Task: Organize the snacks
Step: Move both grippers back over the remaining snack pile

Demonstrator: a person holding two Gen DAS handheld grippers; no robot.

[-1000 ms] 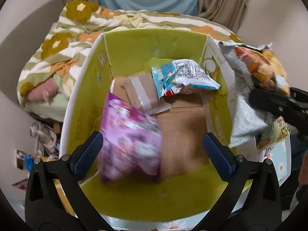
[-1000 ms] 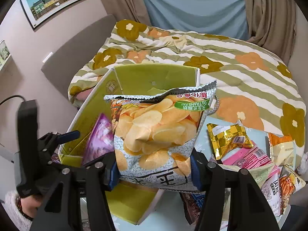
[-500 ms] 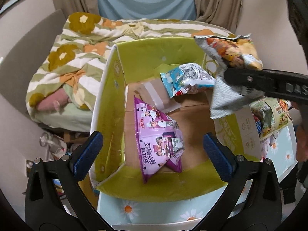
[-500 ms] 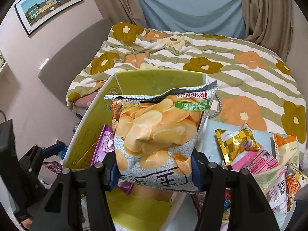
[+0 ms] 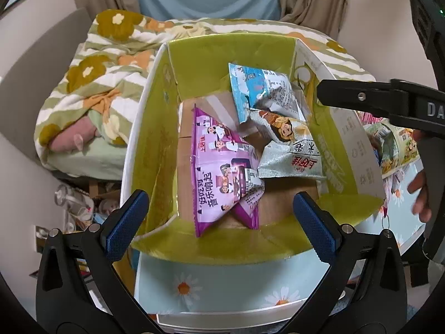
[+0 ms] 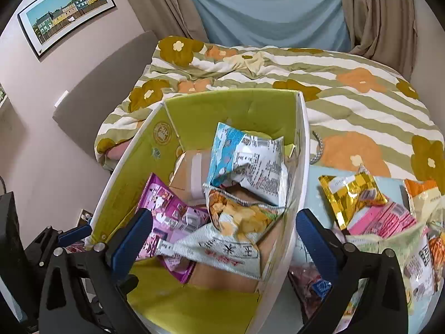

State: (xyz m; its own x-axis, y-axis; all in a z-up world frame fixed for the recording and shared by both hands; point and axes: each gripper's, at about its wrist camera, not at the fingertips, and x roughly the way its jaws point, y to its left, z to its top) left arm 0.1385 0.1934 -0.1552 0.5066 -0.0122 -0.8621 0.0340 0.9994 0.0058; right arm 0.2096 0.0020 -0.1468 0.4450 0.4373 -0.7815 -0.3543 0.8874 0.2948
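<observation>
Here the green box [image 5: 155,128] sits on the daisy table [image 5: 222,286], and three snack bags lie inside it. The chip bag [image 6: 236,231] lies in the middle of the box, on top of the purple bag [image 5: 219,172], which is near the front wall. The blue bag [image 5: 261,89] leans in the far corner of the box. The left gripper [image 5: 221,217] hangs over the front of the box with its fingers wide apart, holding nothing. The right gripper [image 6: 224,236] is also spread wide and empty, above the box. More snacks, like a gold bag [image 6: 350,194] and a pink bag [image 6: 381,220], lie on the table just outside the box's right wall.
</observation>
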